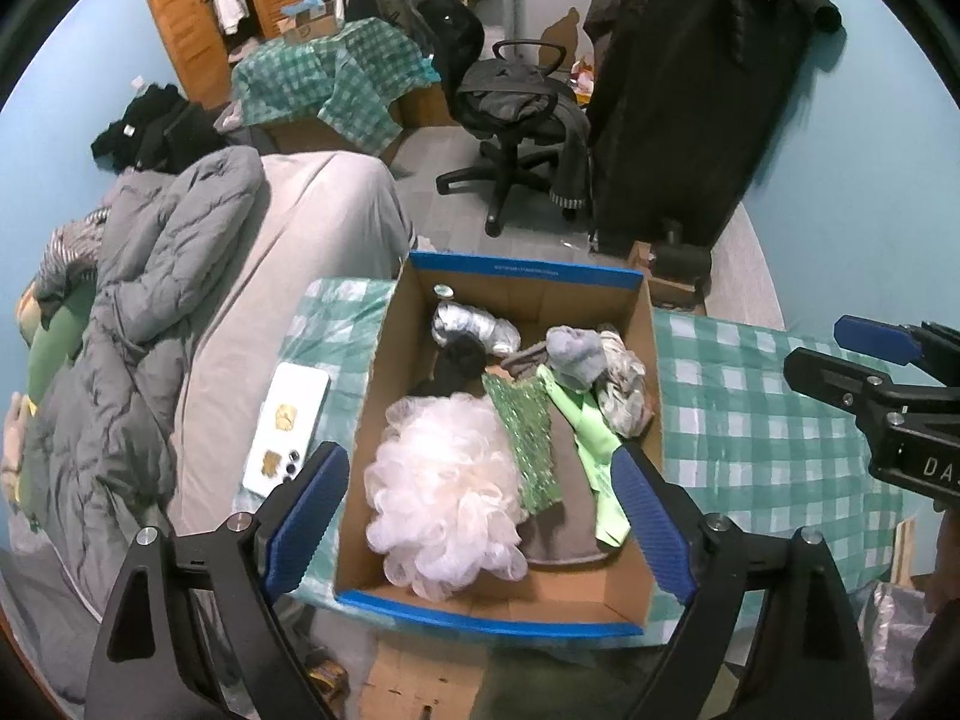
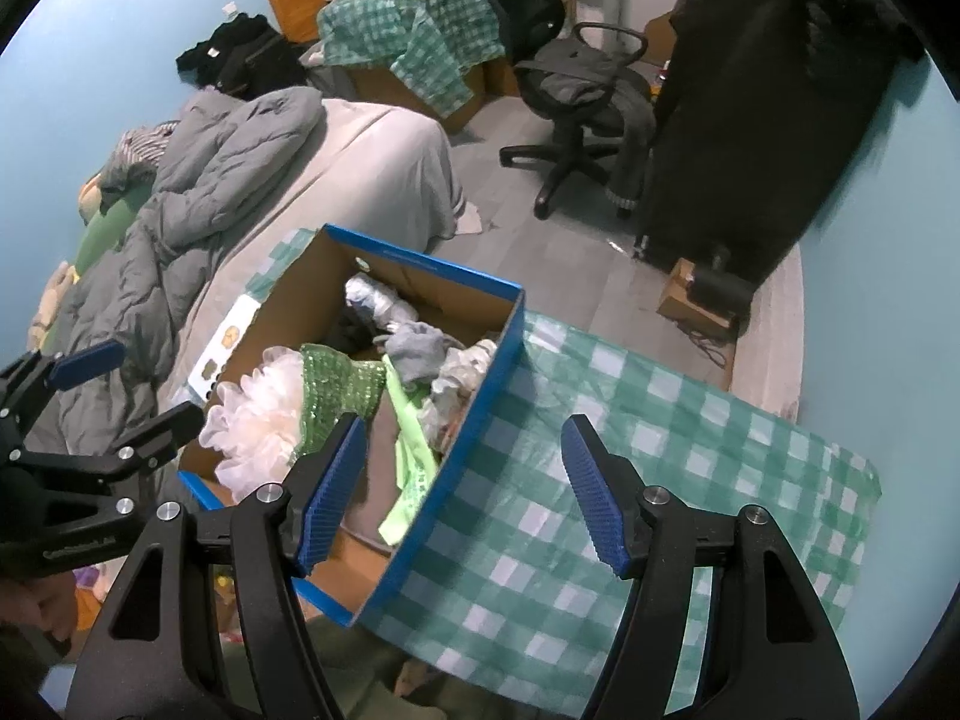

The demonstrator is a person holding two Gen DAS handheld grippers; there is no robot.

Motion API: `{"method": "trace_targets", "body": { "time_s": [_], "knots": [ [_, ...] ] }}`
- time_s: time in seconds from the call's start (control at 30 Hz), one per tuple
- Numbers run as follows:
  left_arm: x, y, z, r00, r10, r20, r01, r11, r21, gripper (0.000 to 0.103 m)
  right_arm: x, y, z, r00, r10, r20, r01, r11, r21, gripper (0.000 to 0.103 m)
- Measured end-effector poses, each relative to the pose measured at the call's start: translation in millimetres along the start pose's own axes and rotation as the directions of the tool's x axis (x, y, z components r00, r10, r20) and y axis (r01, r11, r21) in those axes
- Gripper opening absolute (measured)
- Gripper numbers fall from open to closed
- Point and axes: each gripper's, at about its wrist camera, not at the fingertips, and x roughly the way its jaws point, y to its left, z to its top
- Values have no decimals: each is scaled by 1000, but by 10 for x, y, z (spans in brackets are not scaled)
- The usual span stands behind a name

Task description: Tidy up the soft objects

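Note:
A cardboard box [image 1: 651, 360] with blue rims stands on a green checked cloth [image 1: 750, 420]. Inside lie a white mesh pouf [image 1: 444, 492], a green sequined cloth [image 1: 525, 438], a light green garment [image 1: 588, 438], a grey sock bundle [image 1: 576, 354], a silvery roll [image 1: 474, 324] and a dark item. My left gripper [image 1: 480, 516] hovers above the box, its blue pads wide apart, nothing between them. My right gripper [image 2: 465, 492] hangs open over the box's right wall [image 2: 474, 438] and the checked cloth [image 2: 660, 450], holding nothing; it also shows at the right edge of the left wrist view [image 1: 864, 366].
A white phone-like slab [image 1: 288, 438] lies left of the box. A bed with a grey quilt [image 1: 138, 348] fills the left. Farther off stand an office chair [image 1: 516, 120], a dark hanging coat [image 1: 690, 96] and another checked cloth over boxes [image 1: 324, 78].

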Motion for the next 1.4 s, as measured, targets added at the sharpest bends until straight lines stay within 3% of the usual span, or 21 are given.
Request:
{"method": "trace_targets", "body": {
  "time_s": [0.27,0.5,0.63,0.9,1.4],
  "knots": [
    [-122,-71,-157,1000,-19,12,19,1000,-14,92,-108,-78,-205,1000,-17,23,16,999,42,67],
    [-192,-90,-242,1000,21,21,-21,1000,-6,92,-130,-124,-360,1000,-8,7,7,997,71,67],
    [-177,-109,-266,1000,29,-8,-29,1000,-9,92,-149,-119,-385,1000,-18,13,17,998,57,67],
    [-228,-177,-289,998,60,12,-60,998,16,92,-243,-124,-386,999,-30,33,28,999,47,67],
    [-233,-199,-260,998,55,6,-55,999,0,92,-266,-206,-341,999,-32,22,31,998,49,67]
  ]
}}
